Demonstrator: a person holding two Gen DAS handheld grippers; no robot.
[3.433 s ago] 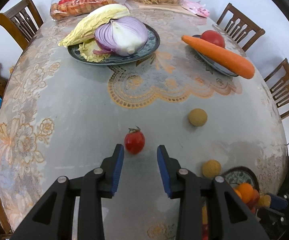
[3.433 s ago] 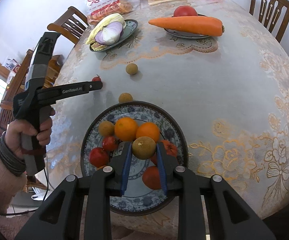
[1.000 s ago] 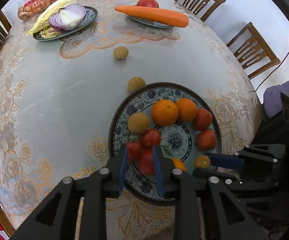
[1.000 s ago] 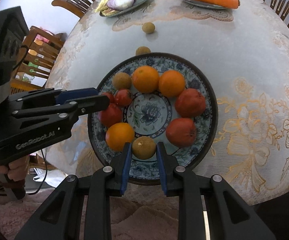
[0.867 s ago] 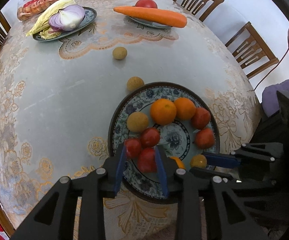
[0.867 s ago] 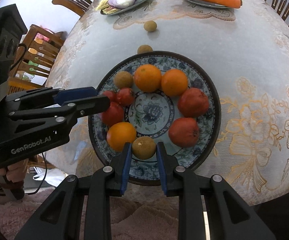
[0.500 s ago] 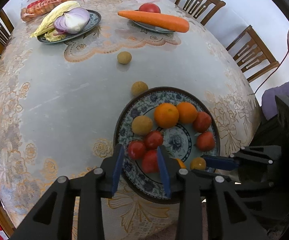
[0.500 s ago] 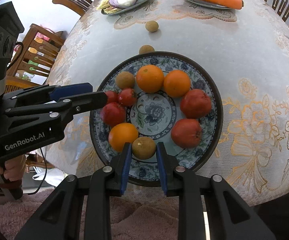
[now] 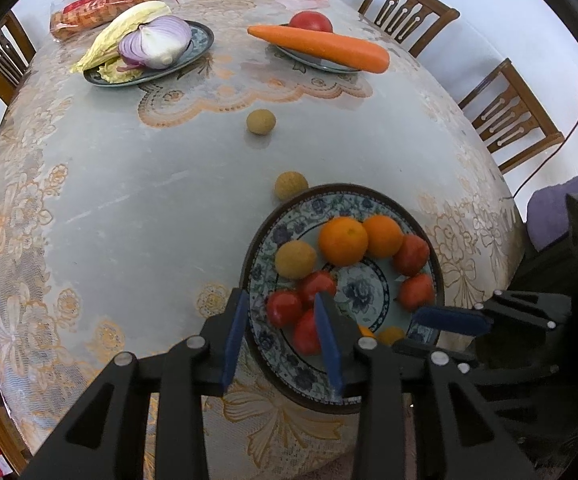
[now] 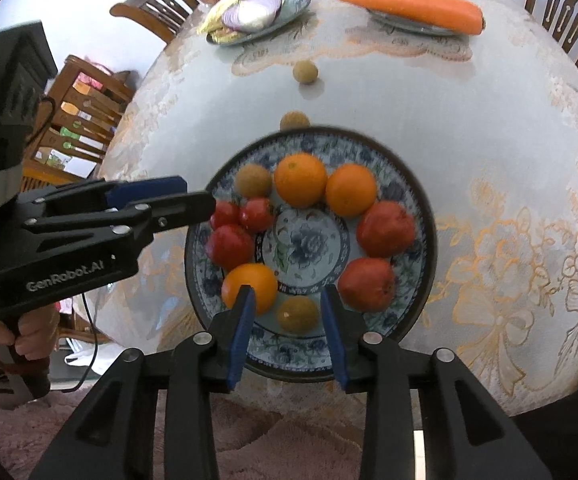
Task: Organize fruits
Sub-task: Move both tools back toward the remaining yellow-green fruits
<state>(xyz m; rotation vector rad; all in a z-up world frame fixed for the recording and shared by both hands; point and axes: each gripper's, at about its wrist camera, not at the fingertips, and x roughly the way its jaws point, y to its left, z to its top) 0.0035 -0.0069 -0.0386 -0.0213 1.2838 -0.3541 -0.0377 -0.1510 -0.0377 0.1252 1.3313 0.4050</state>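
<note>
Fingers on my right gripper (image 10: 287, 322) are opening around the brown longan (image 10: 297, 314), which sits on the near rim of the blue patterned plate (image 10: 417, 200) with a gap showing on either side of it, so I judge it just released; my left gripper (image 9: 279, 334) has its fingers spread and pinching nothing, hanging over the plate's left edge above the small tomatoes (image 9: 285, 307). Working down from the biggest thing, the bench (image 9: 109, 208) is a round one under a lace-patterned cloth, with a dish of cabbage and cut onion (image 9: 153, 42) and a dish carrying a carrot (image 9: 317, 42) and a tomato at the far side. The plate near me holds the collected fruit in a ring: two oranges (image 10: 300, 179) at the top, two larger red fruits (image 10: 385, 229) on the right, a third orange beside my right fingers, another longan and the tomatoes on the left. Two longans remain off the plate: one (image 9: 291, 185) touching or just beside its far rim, the other (image 9: 261, 121) well apart, out toward the middle of the bench. I read this as the drop-off step finishing. Next I would lift the right gripper clear without nudging the fruit, then reach for the nearer stray longan with fingers wide enough to straddle it.
</note>
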